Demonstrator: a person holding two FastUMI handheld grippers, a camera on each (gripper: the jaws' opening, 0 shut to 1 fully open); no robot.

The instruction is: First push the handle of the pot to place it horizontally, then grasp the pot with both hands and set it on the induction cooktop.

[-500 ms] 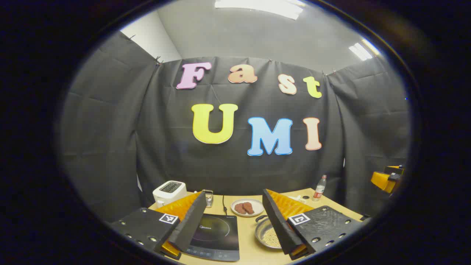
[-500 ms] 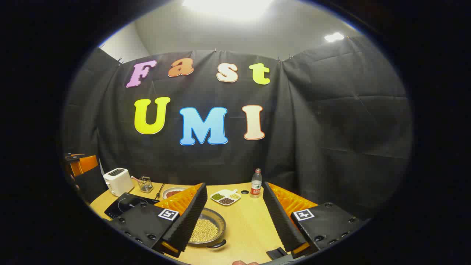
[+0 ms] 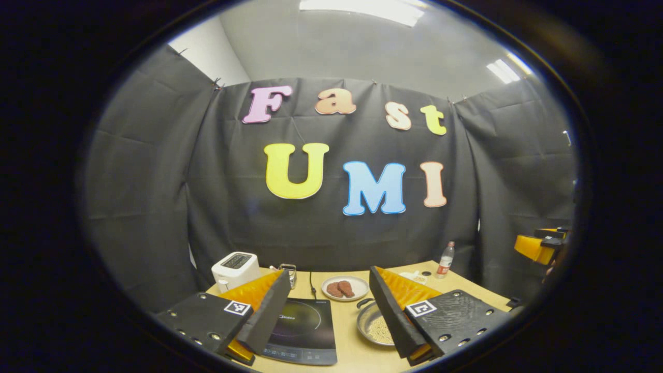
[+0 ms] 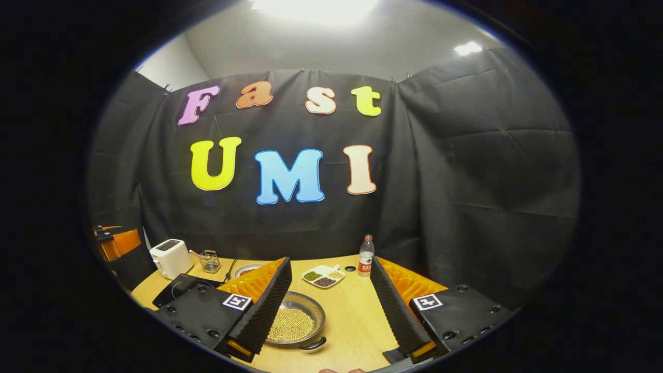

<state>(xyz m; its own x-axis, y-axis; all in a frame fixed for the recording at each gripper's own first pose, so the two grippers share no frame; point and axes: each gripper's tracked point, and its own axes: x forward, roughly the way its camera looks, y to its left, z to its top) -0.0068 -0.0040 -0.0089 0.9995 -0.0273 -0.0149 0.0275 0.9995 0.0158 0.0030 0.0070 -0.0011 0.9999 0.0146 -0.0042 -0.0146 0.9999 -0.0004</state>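
Here, left tongs (image 3: 329, 311) held above the surface (image 3: 347, 357), fingers wide apart, gripping nothing. Between those fingers, the induction cooktop (image 3: 305, 331) at about 7 o'clock, flat on the wood. Just beside it at 5 o'clock, the pot (image 3: 375, 327), partly hidden behind the right-hand finger, with pale grains inside. Beyond, at 12 o'clock from the cooktop, a plate (image 3: 345, 287) with two brown pieces; at 10 o'clock a toaster (image 3: 235, 268); at 2 o'clock a bottle (image 3: 444, 260) near the far edge.

Right tongs (image 4: 331, 305) likewise spread wide and holding nothing, hovering over the surface (image 4: 357, 321). Pot (image 4: 294, 324) at 7 o'clock, tucked partly behind the left-hand finger, one dark handle (image 4: 315, 343) sticking out at its near rim, resting on the wood and apart from the cooktop (image 4: 173, 290) at 9 o'clock. Farther off, a divided dish (image 4: 323, 276) beside the bottle (image 4: 365, 256) at 12 o'clock, toaster (image 4: 171, 257) at 10 o'clock.
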